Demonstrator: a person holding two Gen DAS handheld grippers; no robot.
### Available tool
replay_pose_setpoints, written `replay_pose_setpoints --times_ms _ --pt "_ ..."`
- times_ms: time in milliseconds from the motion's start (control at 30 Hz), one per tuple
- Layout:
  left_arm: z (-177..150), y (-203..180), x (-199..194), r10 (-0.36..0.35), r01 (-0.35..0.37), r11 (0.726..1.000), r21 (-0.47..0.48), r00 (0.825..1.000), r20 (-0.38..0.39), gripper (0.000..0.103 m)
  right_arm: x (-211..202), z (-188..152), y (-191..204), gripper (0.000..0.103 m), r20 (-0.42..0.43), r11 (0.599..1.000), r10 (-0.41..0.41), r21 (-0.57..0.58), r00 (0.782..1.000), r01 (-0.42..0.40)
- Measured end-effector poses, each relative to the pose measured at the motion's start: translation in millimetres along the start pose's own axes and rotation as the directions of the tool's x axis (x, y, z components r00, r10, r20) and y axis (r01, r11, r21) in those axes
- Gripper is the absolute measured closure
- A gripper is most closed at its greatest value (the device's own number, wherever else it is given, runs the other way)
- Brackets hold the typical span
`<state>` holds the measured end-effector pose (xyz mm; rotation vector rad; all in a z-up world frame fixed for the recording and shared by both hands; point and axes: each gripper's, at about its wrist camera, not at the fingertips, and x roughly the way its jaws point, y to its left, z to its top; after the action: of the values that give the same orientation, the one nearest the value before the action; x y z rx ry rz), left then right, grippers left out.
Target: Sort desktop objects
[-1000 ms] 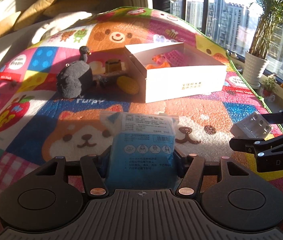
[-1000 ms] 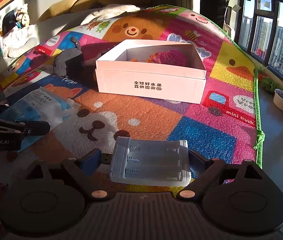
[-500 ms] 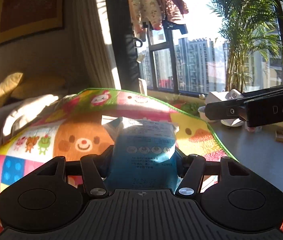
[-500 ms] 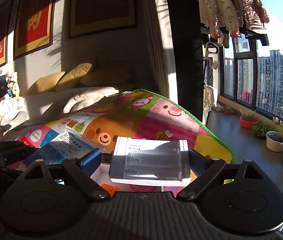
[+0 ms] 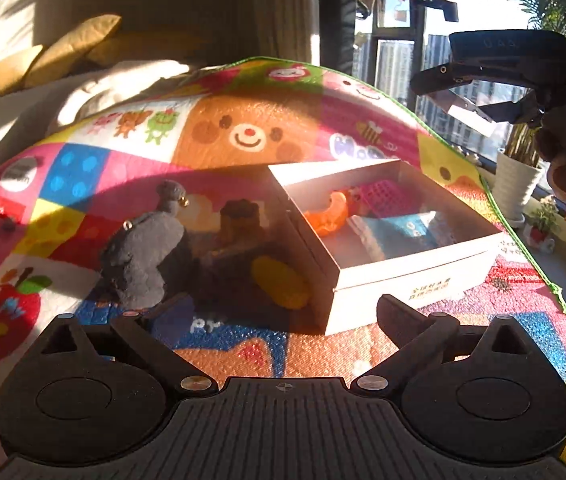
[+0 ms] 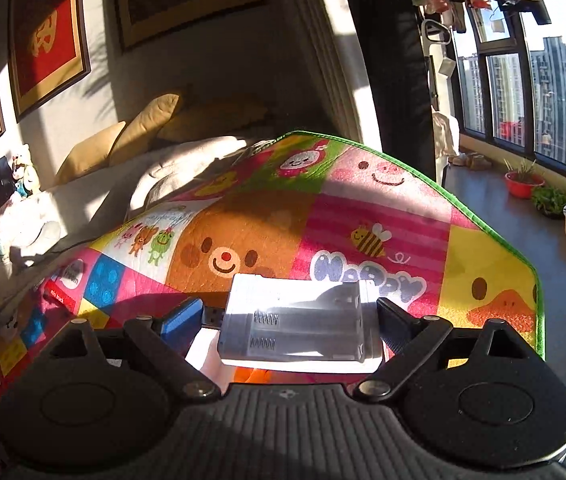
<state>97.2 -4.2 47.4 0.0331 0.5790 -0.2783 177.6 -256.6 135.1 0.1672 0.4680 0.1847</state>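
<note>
Your left claw (image 5: 271, 316) is spread wide and empty above the colourful cartoon play mat (image 5: 243, 136); the blue plastic packet (image 5: 399, 232) lies inside the white cardboard box (image 5: 415, 276). Your right claw (image 6: 289, 320) is clenched on the translucent grey plastic battery case (image 6: 299, 324).

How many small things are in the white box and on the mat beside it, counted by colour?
Orange toy, in white box: 1
Pink basket, in box: 1
Blue packet, in box: 1
Grey plush, on mat: 1
Brown block, on mat: 1
Yellow oval, on mat: 1
Total: 6
</note>
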Motion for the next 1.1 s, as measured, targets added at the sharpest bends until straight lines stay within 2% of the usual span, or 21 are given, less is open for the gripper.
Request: replay_pose_setpoints --times_ms 67,167,267,300,333,367,400,500,567,600,633,667,700,833,933,1000,1033,1067,1100 --pt "-9 7 -5 0.006 -0.006 1.000 -0.014 1.000 -0.013 0.001 20 8 13 0.007 -0.022 1.000 0.019 -0.016 1.000 -0.020" --pt "-23 20 -15 0.056 -0.056 0.998 -0.018 0.998 -0.013 0.000 33 6 33 0.005 -0.049 0.999 0.006 -0.048 0.999 -0.008" --pt "-35 40 -20 0.124 -0.125 0.990 -0.062 0.992 -0.018 0.000 30 -11 59 0.005 -0.053 0.990 0.004 -0.141 0.999 -0.011" --pt "-38 47 -20 0.150 -0.151 0.985 -0.084 0.988 -0.023 0.000 29 -19 71 0.009 -0.052 0.980 -0.010 -0.197 0.999 -0.001" --pt "-41 56 -20 0.182 -0.184 0.977 -0.110 0.983 -0.030 0.000 28 -29 85 0.013 -0.054 0.963 -0.024 -0.269 0.998 0.009" --pt "-43 63 -20 0.208 -0.211 0.969 -0.130 0.977 -0.036 0.000 28 -40 98 0.025 -0.057 0.939 -0.038 -0.343 0.998 0.016" --pt "-45 71 -21 0.234 -0.238 0.958 -0.158 0.971 -0.040 0.000 29 -54 115 0.037 -0.064 0.902 -0.052 -0.432 0.997 0.020" --pt "-51 91 -24 0.260 -0.263 0.932 -0.248 0.965 -0.045 0.000 37 -96 158 0.059 -0.106 0.778 -0.082 -0.628 0.991 -0.003" --pt "-54 103 -27 0.242 -0.242 0.918 -0.314 0.969 -0.039 0.000 44 -121 178 0.064 -0.103 0.705 -0.119 -0.709 0.988 0.011" --pt "-56 107 -29 0.233 -0.231 0.912 -0.339 0.972 -0.034 0.000 49 -134 187 0.062 -0.086 0.665 -0.137 -0.746 0.987 0.028" --pt "-57 110 -30 0.227 -0.223 0.908 -0.356 0.973 -0.029 0.000 53 -145 194 0.063 -0.038 0.618 -0.158 -0.783 0.987 0.069" --pt "-59 113 -31 0.219 -0.210 0.903 -0.375 0.975 -0.019 0.000 58 -153 200 0.064 -0.025 0.579 -0.175 -0.811 0.984 0.082" --pt "-61 113 -33 0.214 -0.200 0.899 -0.388 0.977 -0.008 0.000 63 -159 204 0.065 -0.024 0.553 -0.188 -0.829 0.982 0.086" --pt "-62 114 -34 0.205 -0.184 0.897 -0.403 0.979 0.009 0.000 79 -170 213 0.066 -0.025 0.494 -0.235 -0.864 0.972 0.098" --pt "-62 115 -33 0.198 -0.177 0.893 -0.413 0.980 0.009 0.000 91 -174 214 0.068 -0.073 0.476 -0.271 -0.877 0.960 0.067" --pt "-63 117 -32 0.195 -0.177 0.887 -0.426 0.981 0.000 0.000 90 -180 215 0.069 -0.053 0.428 -0.270 -0.901 0.961 0.071" --pt "-63 118 -32 0.193 -0.174 0.885 -0.431 0.981 -0.001 0.000 89 -181 215 0.069 -0.051 0.418 -0.276 -0.906 0.960 0.072" --pt "-63 118 -32 0.191 -0.172 0.884 -0.434 0.982 0.001 0.000 87 -181 215 0.075 -0.054 0.422 -0.280 -0.903 0.958 0.073" --pt "-64 118 -32 0.192 -0.172 0.885 -0.433 0.981 0.004 0.000 85 -180 214 0.076 -0.047 0.426 -0.278 -0.901 0.959 0.080"
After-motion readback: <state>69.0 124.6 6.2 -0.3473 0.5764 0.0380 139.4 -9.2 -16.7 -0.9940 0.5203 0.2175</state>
